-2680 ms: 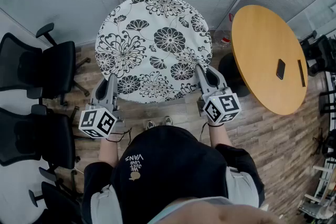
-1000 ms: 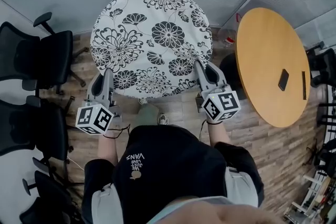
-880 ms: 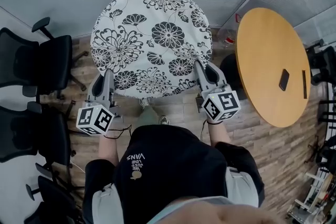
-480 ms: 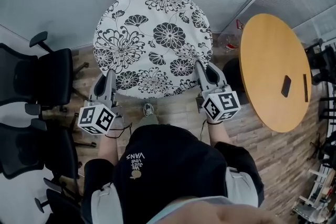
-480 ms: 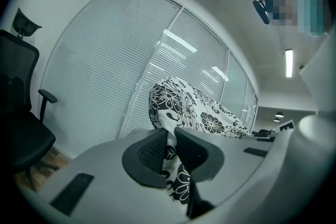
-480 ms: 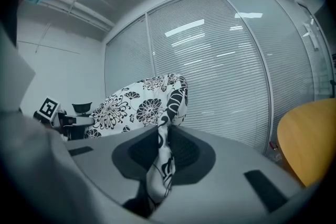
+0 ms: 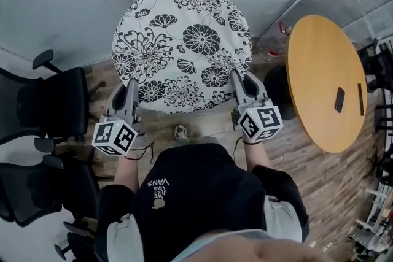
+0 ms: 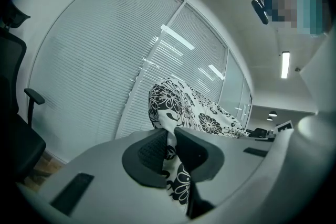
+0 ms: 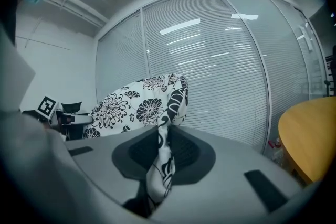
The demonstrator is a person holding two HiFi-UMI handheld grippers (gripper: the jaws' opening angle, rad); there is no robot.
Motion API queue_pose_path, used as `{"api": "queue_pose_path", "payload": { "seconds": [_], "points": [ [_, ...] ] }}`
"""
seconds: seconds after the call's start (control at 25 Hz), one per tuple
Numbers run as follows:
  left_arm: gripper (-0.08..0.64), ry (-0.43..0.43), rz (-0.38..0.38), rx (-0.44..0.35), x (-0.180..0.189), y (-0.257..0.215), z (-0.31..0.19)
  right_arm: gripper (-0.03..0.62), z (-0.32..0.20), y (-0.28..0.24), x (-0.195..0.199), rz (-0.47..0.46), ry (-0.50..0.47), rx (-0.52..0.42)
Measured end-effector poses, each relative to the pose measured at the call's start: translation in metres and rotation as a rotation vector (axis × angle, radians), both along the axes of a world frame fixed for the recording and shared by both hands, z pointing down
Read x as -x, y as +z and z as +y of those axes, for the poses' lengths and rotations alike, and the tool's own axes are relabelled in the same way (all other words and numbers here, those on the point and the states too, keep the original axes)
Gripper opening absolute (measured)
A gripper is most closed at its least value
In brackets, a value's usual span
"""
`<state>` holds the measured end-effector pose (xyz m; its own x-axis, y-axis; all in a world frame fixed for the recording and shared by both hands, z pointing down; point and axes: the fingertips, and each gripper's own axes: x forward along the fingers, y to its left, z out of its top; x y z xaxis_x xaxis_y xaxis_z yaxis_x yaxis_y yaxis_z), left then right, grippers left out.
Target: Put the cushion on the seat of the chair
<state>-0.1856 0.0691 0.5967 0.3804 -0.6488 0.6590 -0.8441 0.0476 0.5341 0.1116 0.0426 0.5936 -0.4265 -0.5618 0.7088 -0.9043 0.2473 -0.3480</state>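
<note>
Left gripper (image 8: 169, 150) view: jaws clamped on cushion (image 8: 191, 113) hem. Right gripper (image 9: 163, 150) view: jaws pinching opposite hem fold. Only head view shows whole round floral cushion held aloft between both; black chair (image 7: 52, 101) left of cushion, wooden table (image 7: 322, 77) right of cushion.

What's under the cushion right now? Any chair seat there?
Only wood floor and a shoe show below the near edge of the floral cushion. Whatever is directly beneath it is covered. The black office chairs stand off to its left.
</note>
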Motion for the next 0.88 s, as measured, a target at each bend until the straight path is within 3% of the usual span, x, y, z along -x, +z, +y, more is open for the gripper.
{"api": "queue_pose_path", "payload": {
  "seconds": [0.16,0.36,0.88],
  "points": [
    [0.046,-0.01,0.021,-0.017,-0.003,0.003,0.001,0.055,0.0,-0.004,-0.001,0.022,-0.009,-0.015],
    [0.046,0.012,-0.054,-0.023,-0.002,-0.017,-0.003,0.056,0.002,-0.001,-0.003,-0.053,0.021,-0.028],
    [0.046,0.003,-0.094,-0.016,-0.004,-0.021,-0.002,0.055,0.0,0.004,-0.006,-0.062,0.007,-0.016]
  ]
}}
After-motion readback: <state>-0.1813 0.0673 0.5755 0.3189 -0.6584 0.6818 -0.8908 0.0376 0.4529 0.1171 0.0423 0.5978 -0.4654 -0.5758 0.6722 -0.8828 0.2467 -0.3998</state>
